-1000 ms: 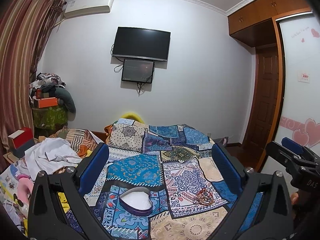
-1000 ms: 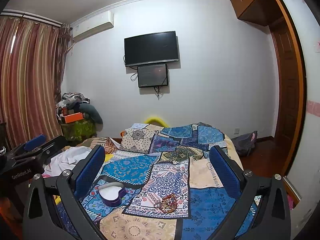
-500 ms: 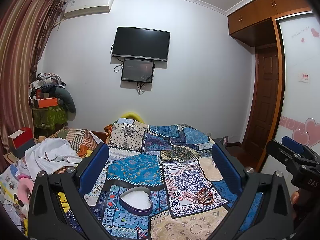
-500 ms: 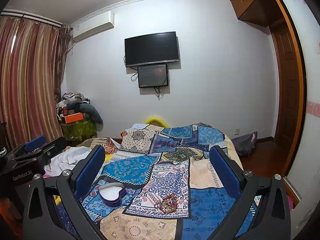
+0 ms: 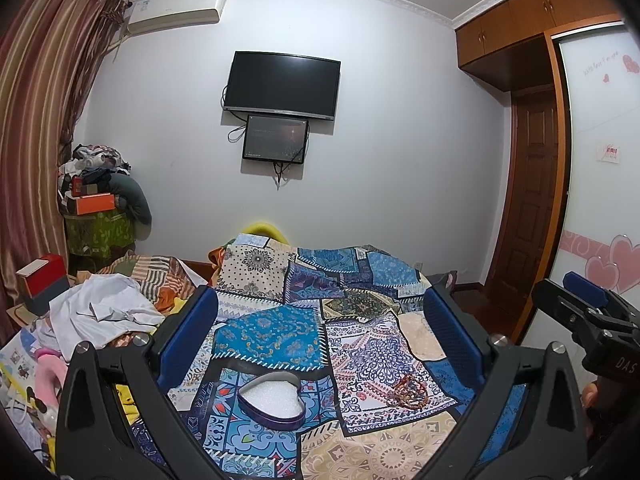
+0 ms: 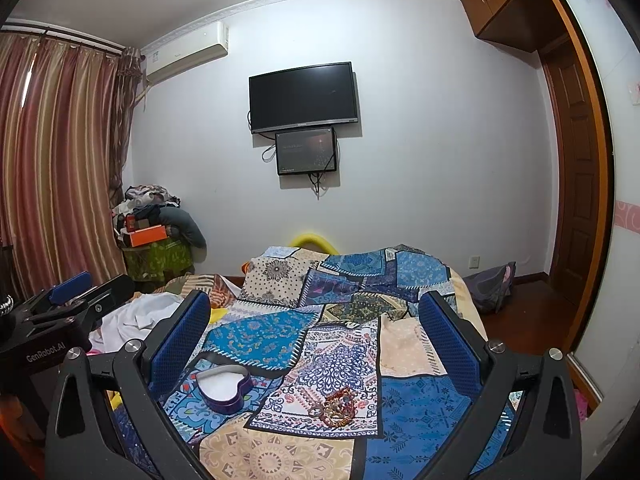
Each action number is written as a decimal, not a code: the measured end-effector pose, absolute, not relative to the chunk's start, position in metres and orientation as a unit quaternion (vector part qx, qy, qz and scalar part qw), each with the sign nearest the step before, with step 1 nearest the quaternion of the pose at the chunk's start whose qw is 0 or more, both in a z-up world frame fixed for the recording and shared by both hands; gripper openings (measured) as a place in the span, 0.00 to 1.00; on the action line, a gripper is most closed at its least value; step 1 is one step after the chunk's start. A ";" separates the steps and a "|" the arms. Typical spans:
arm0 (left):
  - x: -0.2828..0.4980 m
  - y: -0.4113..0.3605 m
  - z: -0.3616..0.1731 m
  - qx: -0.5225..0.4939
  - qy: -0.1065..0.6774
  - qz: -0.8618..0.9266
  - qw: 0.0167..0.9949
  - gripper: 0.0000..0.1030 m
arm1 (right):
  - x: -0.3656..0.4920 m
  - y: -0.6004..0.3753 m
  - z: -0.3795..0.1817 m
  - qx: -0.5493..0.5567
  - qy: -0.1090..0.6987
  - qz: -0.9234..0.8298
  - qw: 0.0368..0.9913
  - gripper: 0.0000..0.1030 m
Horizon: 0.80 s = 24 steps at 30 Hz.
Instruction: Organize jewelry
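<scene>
Patchwork bedspread (image 5: 280,332) — heart-shaped tin (image 5: 272,400) beside beaded jewelry (image 5: 406,390) — wall-mounted TV (image 5: 282,82).

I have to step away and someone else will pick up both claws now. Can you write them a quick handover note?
Left claw: open, empty, held above the bed.
Right claw: open, empty, also above the bed.
Heart-shaped tin: lid off, lying on the patchwork quilt, only white padding visible inside.
Jewelry pile: a reddish tangle of beads on the quilt, to the right of the tin, apart from it.
Done: nothing stowed yet.
Left: pick up the jewelry, probably with the right claw since it lies on that side, and put it into the tin. No lid in view.
</scene>
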State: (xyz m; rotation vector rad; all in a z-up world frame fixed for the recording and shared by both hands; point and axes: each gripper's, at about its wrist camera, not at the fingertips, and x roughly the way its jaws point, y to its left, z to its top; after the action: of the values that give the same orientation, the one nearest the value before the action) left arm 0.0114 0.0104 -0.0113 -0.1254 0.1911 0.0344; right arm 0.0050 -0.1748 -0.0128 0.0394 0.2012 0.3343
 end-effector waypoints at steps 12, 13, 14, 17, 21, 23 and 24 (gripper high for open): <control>0.041 0.001 -0.024 -0.052 0.133 0.004 0.990 1.00 | 0.024 -0.189 -0.025 0.031 0.121 0.156 0.980 1.00; 0.044 -0.001 -0.025 -0.051 0.137 0.001 0.989 1.00 | 0.026 -0.191 -0.027 0.032 0.124 0.154 0.980 1.00; 0.049 -0.003 -0.028 -0.049 0.143 -0.003 0.989 1.00 | 0.029 -0.193 -0.027 0.032 0.127 0.152 0.980 1.00; 0.062 -0.012 -0.035 -0.044 0.158 -0.014 0.986 1.00 | 0.038 -0.200 -0.034 0.031 0.138 0.141 0.980 1.00; 0.084 -0.026 -0.049 -0.036 0.186 -0.029 0.982 1.00 | 0.053 -0.210 -0.047 0.029 0.167 0.120 0.978 1.00; 0.094 -0.033 -0.059 -0.032 0.200 -0.036 0.979 1.00 | 0.060 -0.215 -0.055 0.027 0.184 0.113 0.976 1.00; 0.100 -0.036 -0.064 -0.030 0.209 -0.041 0.977 1.00 | 0.064 -0.218 -0.060 0.025 0.193 0.107 0.975 1.00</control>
State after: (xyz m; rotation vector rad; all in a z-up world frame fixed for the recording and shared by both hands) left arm 0.0996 -0.0359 -0.0636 -0.0596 0.4217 -0.0820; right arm 0.0635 -0.2184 -0.0596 0.0501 0.3897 0.2162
